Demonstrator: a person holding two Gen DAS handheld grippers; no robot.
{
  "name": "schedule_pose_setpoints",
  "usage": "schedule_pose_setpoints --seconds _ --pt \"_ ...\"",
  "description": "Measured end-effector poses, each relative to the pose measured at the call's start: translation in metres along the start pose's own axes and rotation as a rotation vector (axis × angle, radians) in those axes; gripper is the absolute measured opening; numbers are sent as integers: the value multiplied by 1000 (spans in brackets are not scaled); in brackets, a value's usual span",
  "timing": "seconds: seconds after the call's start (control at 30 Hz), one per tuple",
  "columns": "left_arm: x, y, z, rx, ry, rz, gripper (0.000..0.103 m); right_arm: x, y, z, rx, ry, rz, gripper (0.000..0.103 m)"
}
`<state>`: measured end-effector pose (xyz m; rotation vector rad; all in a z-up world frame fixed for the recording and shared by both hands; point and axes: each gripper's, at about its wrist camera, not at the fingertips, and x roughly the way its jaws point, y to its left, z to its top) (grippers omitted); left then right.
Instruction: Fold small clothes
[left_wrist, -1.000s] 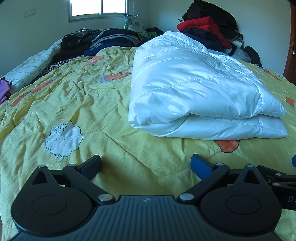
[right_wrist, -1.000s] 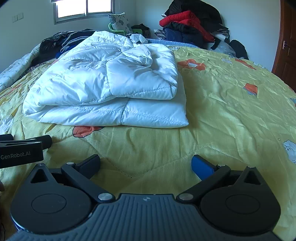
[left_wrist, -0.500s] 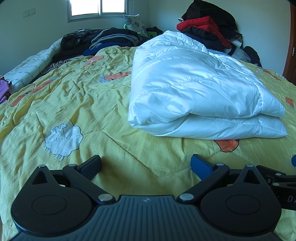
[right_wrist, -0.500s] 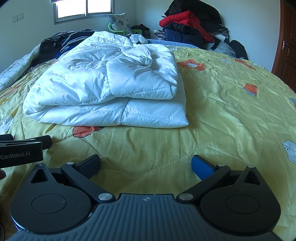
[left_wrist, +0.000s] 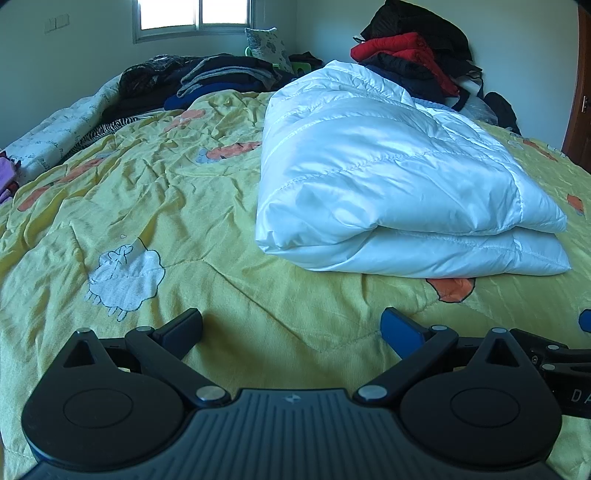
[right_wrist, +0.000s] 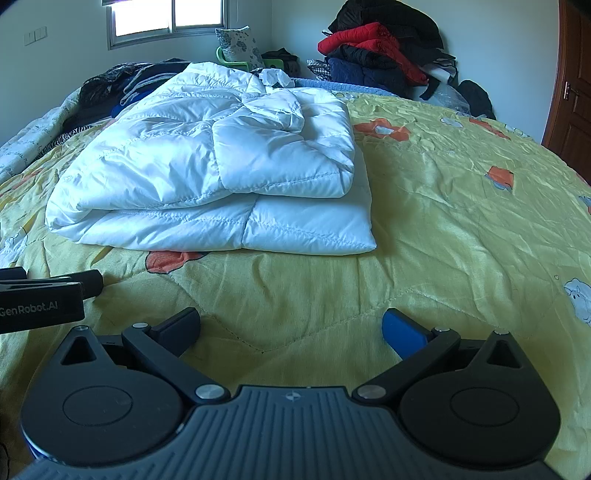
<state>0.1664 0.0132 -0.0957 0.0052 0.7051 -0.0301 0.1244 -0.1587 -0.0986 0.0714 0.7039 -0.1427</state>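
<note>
A white quilted puffer jacket lies folded in a thick stack on the yellow bedspread, ahead and to the right in the left wrist view. In the right wrist view the jacket lies ahead and to the left. My left gripper is open and empty, low over the bedspread, short of the jacket. My right gripper is open and empty, also short of the jacket. The left gripper's body shows at the left edge of the right wrist view.
Piles of dark clothes lie at the far side of the bed under the window. A heap of red and black jackets stands at the back right. A wooden door is at the right. A patterned pillow sits at the back.
</note>
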Motion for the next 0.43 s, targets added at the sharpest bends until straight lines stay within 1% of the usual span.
schedule_pose_setpoints --seconds 0.23,0.43 --pt "-1 1 0 3 -2 -8 103 0 0 0 0 0 0 102" --pt "-4 10 0 -45 -14 -4 103 0 0 0 0 0 0 102"
